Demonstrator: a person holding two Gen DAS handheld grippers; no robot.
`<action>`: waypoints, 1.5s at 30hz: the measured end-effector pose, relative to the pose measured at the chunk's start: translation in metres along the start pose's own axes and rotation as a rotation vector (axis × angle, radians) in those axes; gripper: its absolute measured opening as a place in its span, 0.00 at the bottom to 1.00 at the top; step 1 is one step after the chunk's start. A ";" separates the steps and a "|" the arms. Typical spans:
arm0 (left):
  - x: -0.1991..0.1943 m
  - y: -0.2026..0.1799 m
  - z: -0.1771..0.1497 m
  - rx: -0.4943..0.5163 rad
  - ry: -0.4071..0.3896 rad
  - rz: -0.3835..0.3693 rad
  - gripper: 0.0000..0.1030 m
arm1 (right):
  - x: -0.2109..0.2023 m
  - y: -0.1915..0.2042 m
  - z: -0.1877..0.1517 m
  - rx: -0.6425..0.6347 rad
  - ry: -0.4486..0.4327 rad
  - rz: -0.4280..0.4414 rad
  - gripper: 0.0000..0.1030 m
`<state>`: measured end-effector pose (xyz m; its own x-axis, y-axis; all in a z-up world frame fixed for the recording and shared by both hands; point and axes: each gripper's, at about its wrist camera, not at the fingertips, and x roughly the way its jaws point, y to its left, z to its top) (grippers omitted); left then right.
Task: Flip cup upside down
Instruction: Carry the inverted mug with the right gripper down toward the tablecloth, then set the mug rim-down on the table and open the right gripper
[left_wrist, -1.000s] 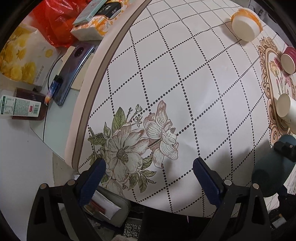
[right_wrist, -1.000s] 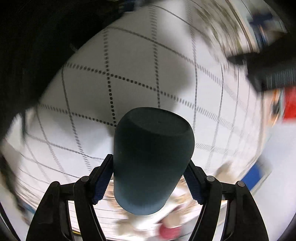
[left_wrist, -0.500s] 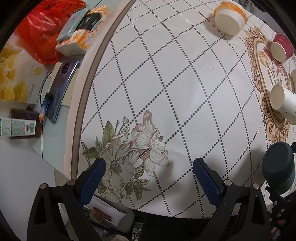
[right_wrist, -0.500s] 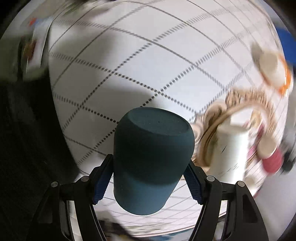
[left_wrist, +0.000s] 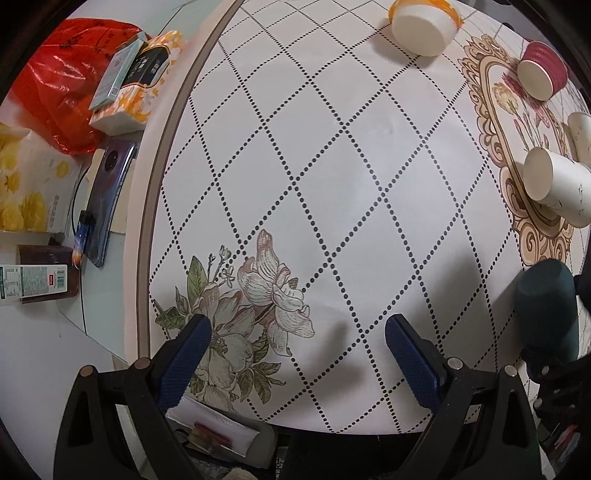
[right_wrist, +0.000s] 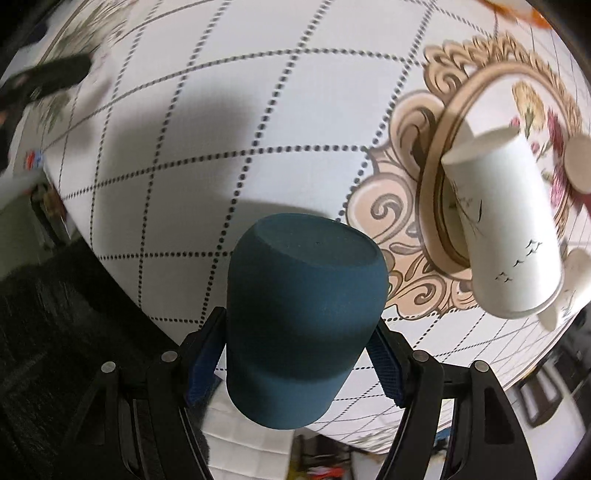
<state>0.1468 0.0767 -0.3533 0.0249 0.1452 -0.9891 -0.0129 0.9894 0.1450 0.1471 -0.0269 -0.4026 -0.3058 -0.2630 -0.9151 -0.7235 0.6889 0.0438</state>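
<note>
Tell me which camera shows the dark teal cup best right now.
The right wrist view: the dark teal cup fills the centre, clamped between the right gripper fingers, its closed base facing the camera. The left wrist view only catches the cup small at the right edge, its lower part hidden behind dark gripper hardware.

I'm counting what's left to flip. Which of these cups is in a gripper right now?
The dark teal cup, clamped between the right gripper's jaws with its base facing the camera. The white, red and orange-rimmed cups sit untouched on the table.

text: none legible | carton (left_wrist: 33, 284) print and box (left_wrist: 146, 66) label too small
</note>
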 end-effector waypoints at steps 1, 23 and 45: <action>-0.001 -0.005 0.000 0.002 0.000 0.001 0.94 | 0.000 -0.003 0.002 0.018 0.000 0.011 0.73; 0.002 -0.004 -0.004 0.011 0.014 -0.006 0.94 | -0.064 -0.009 0.026 0.171 -0.253 -0.009 0.70; 0.009 0.008 -0.037 0.025 0.022 0.000 0.94 | -0.082 0.033 -0.030 0.412 -0.832 -0.019 0.69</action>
<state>0.1095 0.0853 -0.3626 0.0028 0.1456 -0.9893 0.0126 0.9893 0.1456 0.1295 -0.0035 -0.3143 0.3618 0.1825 -0.9142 -0.3984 0.9169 0.0254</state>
